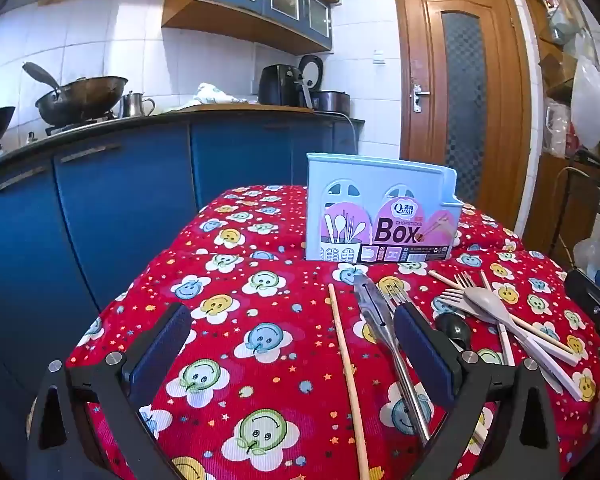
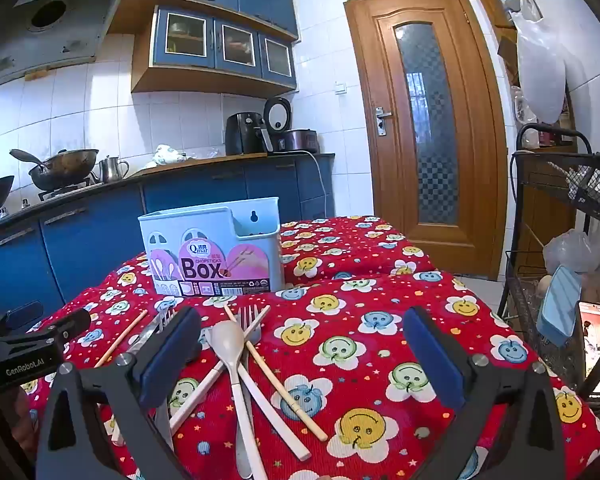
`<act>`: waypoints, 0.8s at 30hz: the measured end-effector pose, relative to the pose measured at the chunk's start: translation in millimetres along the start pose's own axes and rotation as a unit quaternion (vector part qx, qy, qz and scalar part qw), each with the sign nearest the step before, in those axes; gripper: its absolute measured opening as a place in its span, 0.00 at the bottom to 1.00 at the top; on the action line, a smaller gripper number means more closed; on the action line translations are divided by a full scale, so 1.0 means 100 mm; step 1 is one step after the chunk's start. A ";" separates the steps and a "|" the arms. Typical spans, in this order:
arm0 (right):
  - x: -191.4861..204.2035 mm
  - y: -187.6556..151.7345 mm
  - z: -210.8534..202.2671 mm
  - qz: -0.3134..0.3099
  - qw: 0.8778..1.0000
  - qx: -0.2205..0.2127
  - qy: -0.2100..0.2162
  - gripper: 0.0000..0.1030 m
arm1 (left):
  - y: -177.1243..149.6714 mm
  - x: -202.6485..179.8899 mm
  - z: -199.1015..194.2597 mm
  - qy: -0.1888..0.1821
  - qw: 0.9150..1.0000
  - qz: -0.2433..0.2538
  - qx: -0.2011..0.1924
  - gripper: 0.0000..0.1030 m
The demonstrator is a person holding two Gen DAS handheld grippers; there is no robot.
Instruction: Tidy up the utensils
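A light blue utensil box [image 1: 380, 208] with a pink "Box" label stands upright on the red smiley tablecloth [image 1: 252, 344]; it also shows in the right wrist view [image 2: 216, 252]. Loose utensils lie in front of it: a wooden chopstick [image 1: 348, 376], metal tongs [image 1: 384, 332], forks [image 1: 456, 300], a grey spoon [image 1: 488, 304] and a black spoon [image 1: 454, 326]. My left gripper [image 1: 292, 344] is open and empty over the chopstick and tongs. My right gripper [image 2: 300, 348] is open and empty above the grey spoon [image 2: 230, 340], fork [image 2: 250, 320] and chopsticks [image 2: 284, 388].
Blue kitchen cabinets [image 1: 120, 200] with woks [image 1: 80, 96] run along the left. A wooden door [image 2: 424, 128] is behind the table. A black wire rack [image 2: 560, 240] and a phone [image 2: 598, 352] stand at the right. The left gripper [image 2: 28, 344] shows at the right view's left edge.
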State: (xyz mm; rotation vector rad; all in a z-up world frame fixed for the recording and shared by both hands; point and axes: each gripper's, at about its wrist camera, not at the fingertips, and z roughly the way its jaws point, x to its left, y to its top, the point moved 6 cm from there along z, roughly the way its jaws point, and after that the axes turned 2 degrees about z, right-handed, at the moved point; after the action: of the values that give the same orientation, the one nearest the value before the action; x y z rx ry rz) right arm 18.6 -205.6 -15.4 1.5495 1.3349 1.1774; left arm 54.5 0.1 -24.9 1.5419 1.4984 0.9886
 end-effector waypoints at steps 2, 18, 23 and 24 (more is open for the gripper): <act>0.00 0.00 0.00 0.000 1.000 0.000 0.000 1.00 | 0.00 0.00 0.00 0.001 1.000 0.002 0.000 0.98; 0.00 0.00 0.00 0.001 1.000 0.001 0.000 1.00 | 0.00 0.00 0.00 0.002 1.000 0.003 0.000 0.98; 0.00 0.00 0.00 0.001 1.000 0.001 0.000 1.00 | 0.00 0.00 0.00 0.001 1.000 0.004 0.000 0.98; 0.00 0.00 0.00 0.001 1.000 0.001 0.000 1.00 | 0.00 0.00 0.00 0.001 1.000 0.003 0.000 0.98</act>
State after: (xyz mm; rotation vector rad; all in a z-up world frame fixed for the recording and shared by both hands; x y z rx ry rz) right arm 18.3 -205.5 -15.3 1.5521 1.3353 1.1776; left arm 54.5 0.0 -24.8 1.5466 1.4953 0.9955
